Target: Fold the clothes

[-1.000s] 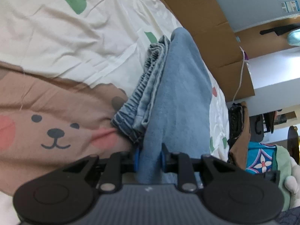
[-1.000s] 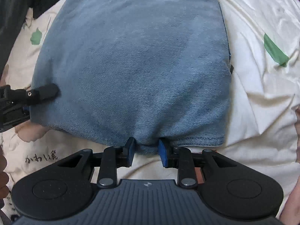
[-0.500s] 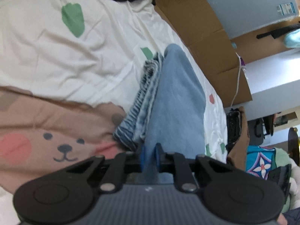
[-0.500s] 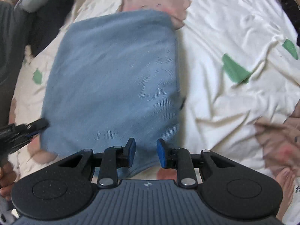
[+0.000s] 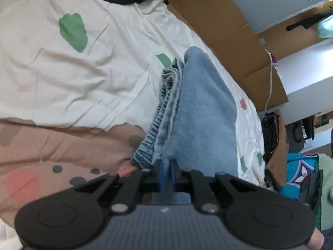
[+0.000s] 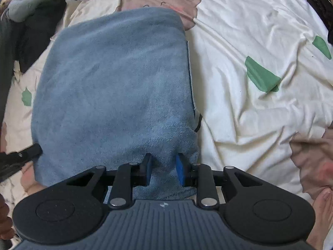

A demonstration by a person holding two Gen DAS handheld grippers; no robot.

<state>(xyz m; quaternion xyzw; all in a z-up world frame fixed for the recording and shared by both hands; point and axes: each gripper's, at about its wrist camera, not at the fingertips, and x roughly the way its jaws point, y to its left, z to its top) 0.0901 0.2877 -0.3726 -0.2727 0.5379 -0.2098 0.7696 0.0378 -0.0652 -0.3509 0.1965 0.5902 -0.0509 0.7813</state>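
Note:
A folded blue denim garment (image 6: pixel 116 79) lies on a cream bed sheet (image 6: pixel 249 31) printed with bears and green patches. In the left wrist view the garment (image 5: pixel 199 114) runs away from me, its gathered waistband (image 5: pixel 164 112) along the left side. My left gripper (image 5: pixel 166 169) is shut on its near corner. My right gripper (image 6: pixel 163 167) sits at the near edge by the right corner, and its jaws are closing on a bunch of denim that puckers between the pads. One finger of the left gripper (image 6: pixel 29 153) shows at the garment's left corner.
Dark clothes (image 6: pixel 35 20) are piled at the far left of the bed. A cardboard box (image 5: pixel 229 31) stands past the bed's edge, with a white cable (image 5: pixel 270 83) and more clutter (image 5: pixel 299 166) beside it. Part of a person's foot or hand (image 6: pixel 321 204) shows at lower right.
The left jaws closed onto the denim corner and lifted slightly. The right gripper left the hem, shifted right along the near edge, and now narrows on bunched denim.

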